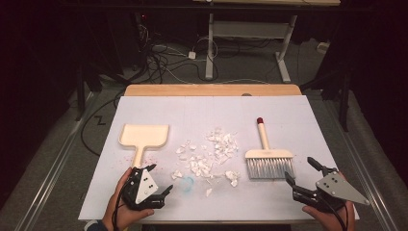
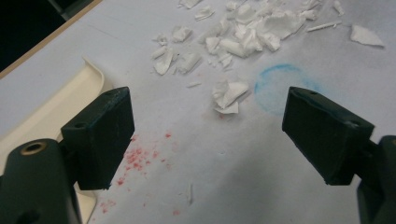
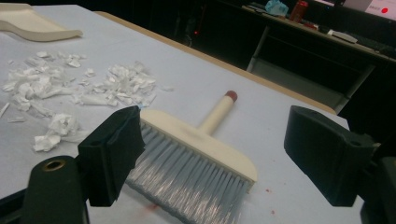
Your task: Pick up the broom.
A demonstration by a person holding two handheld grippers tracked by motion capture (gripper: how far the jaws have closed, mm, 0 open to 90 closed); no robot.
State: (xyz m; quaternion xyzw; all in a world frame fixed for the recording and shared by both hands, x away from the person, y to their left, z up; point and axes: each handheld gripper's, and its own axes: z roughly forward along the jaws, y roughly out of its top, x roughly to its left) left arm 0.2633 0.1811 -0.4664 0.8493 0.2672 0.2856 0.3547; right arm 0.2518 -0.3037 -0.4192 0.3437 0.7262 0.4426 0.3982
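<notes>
Two wide-open, empty tools are hovering pre-grasp: left tool (image 1: 155, 182) beside the dustpan (image 1: 143, 135) handle, right tool (image 1: 302, 173) near the hand brush (image 1: 268, 159), paper scraps (image 1: 209, 155) lying mid-surface; next, probably grasping both handles.

Smooth cream plastic dustpan (image 1: 144, 135), wooden-handled brush (image 1: 268, 157) with grey bristles, crumpled white paper scraps (image 1: 209, 155).

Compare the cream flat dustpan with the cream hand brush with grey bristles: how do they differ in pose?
The dustpan lies left of the paper scraps, handle toward the person; the brush lies right, red-tipped handle pointing away. The dustpan's handle end sits by the left gripper; the brush is near the right gripper. Both are ungripped.
</notes>
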